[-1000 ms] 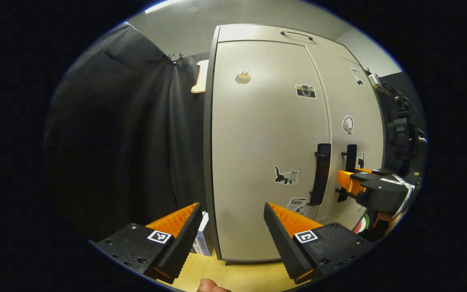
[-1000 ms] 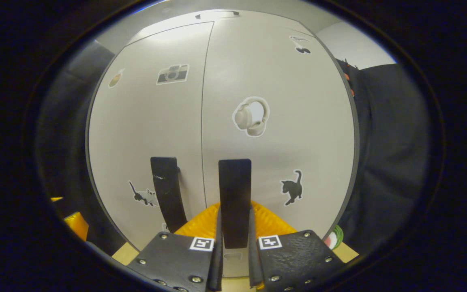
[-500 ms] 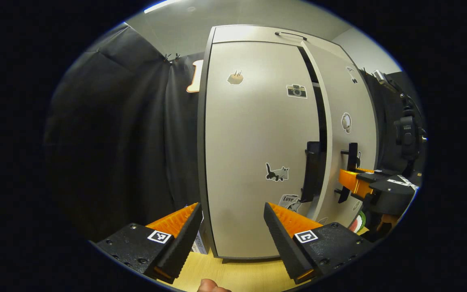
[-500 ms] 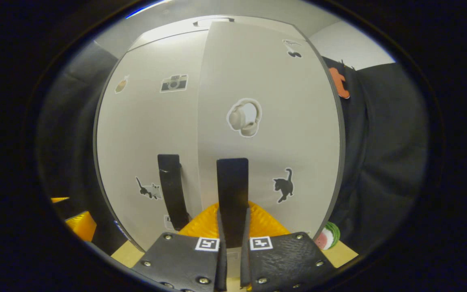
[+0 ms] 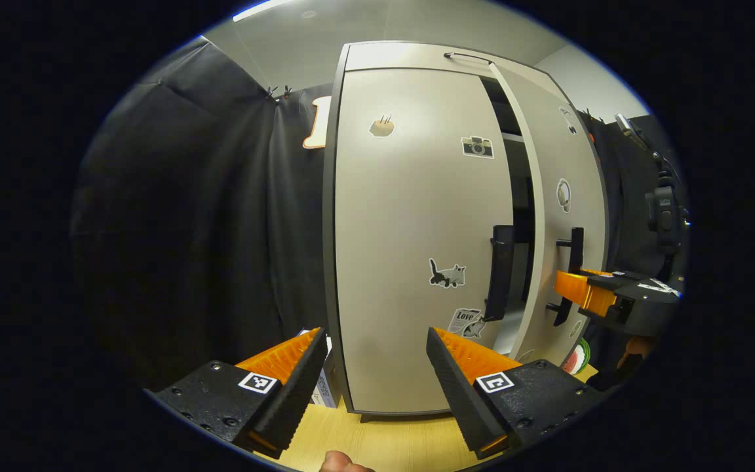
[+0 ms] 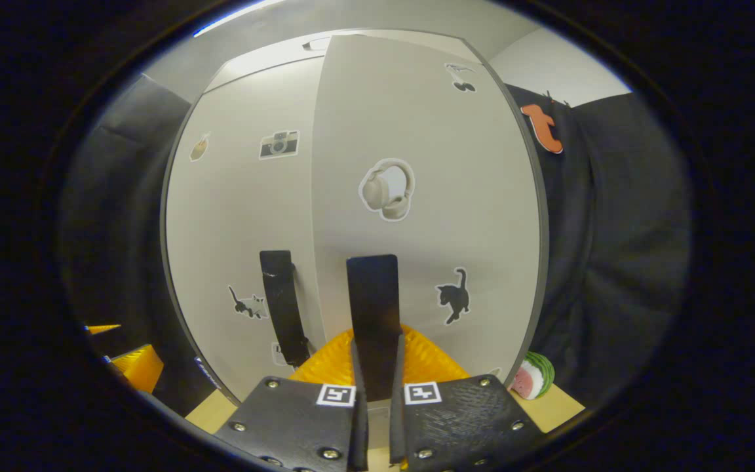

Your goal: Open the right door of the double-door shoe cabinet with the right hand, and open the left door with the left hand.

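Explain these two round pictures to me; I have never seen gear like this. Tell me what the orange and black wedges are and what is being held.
No robot here: a person holds a two-finger gripper in each hand, with a fisheye camera riding on each. In the left gripper view, the left gripper is open, facing the shut left door and its black handle. In the right gripper view, the right gripper is shut on the right door's handle, and the right door stands ajar. Beside the cabinet a watermelon-slice toy lies on the wooden surface.
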`<action>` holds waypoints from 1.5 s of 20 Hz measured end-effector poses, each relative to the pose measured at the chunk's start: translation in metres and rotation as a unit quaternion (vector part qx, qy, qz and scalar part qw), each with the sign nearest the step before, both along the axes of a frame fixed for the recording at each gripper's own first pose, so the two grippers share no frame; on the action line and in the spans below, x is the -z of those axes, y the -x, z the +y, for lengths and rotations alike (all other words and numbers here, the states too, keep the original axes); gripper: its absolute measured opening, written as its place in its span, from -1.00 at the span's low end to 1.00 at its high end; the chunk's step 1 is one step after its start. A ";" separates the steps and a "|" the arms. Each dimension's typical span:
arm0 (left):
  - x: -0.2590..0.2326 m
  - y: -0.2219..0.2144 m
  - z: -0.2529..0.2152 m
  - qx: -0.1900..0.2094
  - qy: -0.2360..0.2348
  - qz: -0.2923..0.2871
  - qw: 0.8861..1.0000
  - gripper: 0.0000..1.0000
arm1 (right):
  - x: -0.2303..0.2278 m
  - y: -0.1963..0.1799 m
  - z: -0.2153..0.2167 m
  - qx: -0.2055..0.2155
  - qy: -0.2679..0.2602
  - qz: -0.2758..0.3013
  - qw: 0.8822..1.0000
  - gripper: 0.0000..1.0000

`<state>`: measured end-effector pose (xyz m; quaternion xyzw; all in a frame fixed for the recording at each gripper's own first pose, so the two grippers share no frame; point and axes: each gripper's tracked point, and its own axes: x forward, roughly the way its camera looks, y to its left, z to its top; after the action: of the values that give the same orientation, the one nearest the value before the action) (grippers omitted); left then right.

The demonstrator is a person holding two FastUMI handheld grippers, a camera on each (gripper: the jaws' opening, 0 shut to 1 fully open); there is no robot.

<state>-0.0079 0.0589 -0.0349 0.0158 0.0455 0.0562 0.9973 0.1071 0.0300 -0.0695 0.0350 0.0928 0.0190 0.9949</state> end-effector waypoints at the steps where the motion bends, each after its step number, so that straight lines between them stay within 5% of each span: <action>1: 0.001 0.000 -0.001 0.001 0.001 0.002 1.000 0.89 | -0.001 0.002 -0.001 0.000 -0.001 -0.001 1.000 -0.74; 30: 0.017 0.005 -0.054 0.074 0.006 0.022 0.997 0.90 | -0.010 0.044 -0.050 0.069 -0.005 -0.019 0.997 -0.77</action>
<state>-0.0134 0.0047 -0.0517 0.0139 0.0663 -0.0186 0.9975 0.0631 -0.0197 -0.0594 0.0456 0.0716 -0.0484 0.9952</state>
